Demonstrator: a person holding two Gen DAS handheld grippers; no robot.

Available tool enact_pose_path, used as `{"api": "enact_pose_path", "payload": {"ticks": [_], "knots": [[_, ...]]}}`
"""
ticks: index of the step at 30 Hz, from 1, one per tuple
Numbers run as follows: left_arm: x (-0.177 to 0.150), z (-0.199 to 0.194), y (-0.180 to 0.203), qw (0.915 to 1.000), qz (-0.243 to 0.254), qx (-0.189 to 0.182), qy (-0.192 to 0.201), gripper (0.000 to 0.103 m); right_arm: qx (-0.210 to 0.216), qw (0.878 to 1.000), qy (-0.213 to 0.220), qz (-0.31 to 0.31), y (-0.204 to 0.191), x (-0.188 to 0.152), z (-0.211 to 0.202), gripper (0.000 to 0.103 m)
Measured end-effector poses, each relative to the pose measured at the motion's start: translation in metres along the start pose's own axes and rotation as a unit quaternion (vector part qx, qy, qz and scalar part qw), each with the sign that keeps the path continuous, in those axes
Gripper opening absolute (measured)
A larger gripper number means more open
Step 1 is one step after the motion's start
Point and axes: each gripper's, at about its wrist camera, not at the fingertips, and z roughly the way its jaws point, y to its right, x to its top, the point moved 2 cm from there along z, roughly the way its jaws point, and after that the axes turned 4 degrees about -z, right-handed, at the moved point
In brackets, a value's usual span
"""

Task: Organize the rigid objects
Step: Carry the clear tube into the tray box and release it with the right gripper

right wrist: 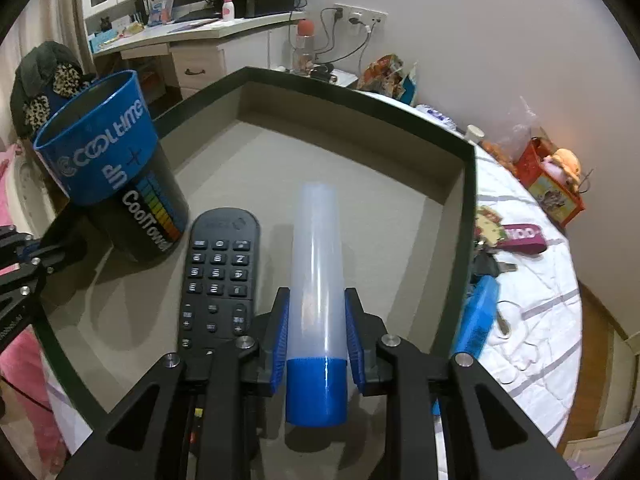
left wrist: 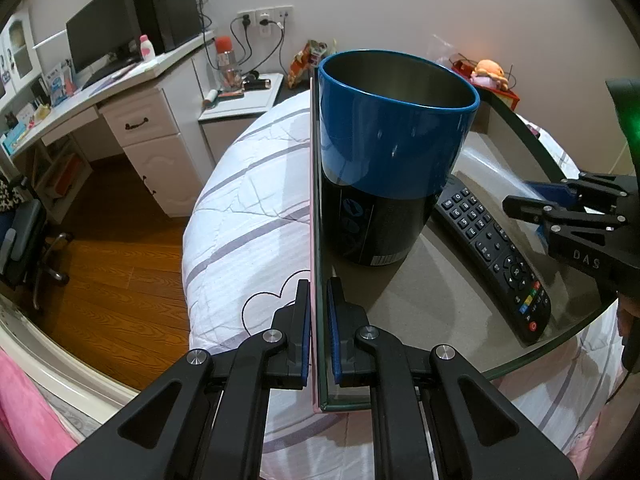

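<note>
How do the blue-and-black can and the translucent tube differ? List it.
The blue-and-black can stands upright in the tray, open-topped and free; the translucent tube lies lengthwise between the right gripper pads. The can is wide, opaque and printed; the tube is slim and plain. Both are partly blue cylinders.

We see a bed with a white quilt striped in grey. On it sits a shallow tray with a dark rim and a beige floor. Directly on the quilt, just beside the tray's right wall, lie a bunch of keys with a magenta tag and a blue flat object we cannot identify.
</note>
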Motion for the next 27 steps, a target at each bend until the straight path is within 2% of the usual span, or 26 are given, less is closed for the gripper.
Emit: {"api": "enact_pose_path", "payload": {"ticks": [1, 3, 6, 11, 14, 19, 22, 27], "knots": [[0.000, 0.000, -0.001, 1.0000, 0.000, 0.000, 0.000, 0.009, -0.003, 1.000, 0.003, 0.001, 0.000, 0.001, -0.001, 0.030], [0.000, 0.000, -0.001, 1.0000, 0.000, 0.000, 0.000, 0.009, -0.002, 1.000, 0.014, 0.006, 0.002, 0.000, -0.007, 0.049], [0.000, 0.000, -0.001, 1.0000, 0.000, 0.000, 0.000, 0.009, -0.004, 0.999, 0.040, 0.012, 0.011, 0.000, -0.026, 0.052], [0.000, 0.000, -0.001, 1.0000, 0.000, 0.000, 0.000, 0.009, -0.019, 0.995, 0.088, 0.045, 0.046, -0.012, -0.069, 0.052], [0.000, 0.000, -0.001, 1.0000, 0.000, 0.000, 0.000, 0.009, -0.040, 0.992, 0.104, 0.064, 0.072, -0.030, -0.092, 0.065], [-0.001, 0.001, -0.002, 1.0000, 0.000, 0.003, 0.001, 0.009, -0.059, 0.994, 0.073, 0.053, 0.085, -0.073, -0.095, 0.066], [-0.001, 0.000, -0.002, 1.0000, -0.001, 0.005, 0.000, 0.009, -0.044, 0.997, 0.051, 0.036, 0.077, -0.103, -0.086, 0.066], [-0.001, -0.001, 0.000, 0.9999, 0.001, 0.013, -0.001, 0.006, -0.015, 0.998, 0.030, 0.044, 0.067, -0.127, -0.070, 0.066]]}}
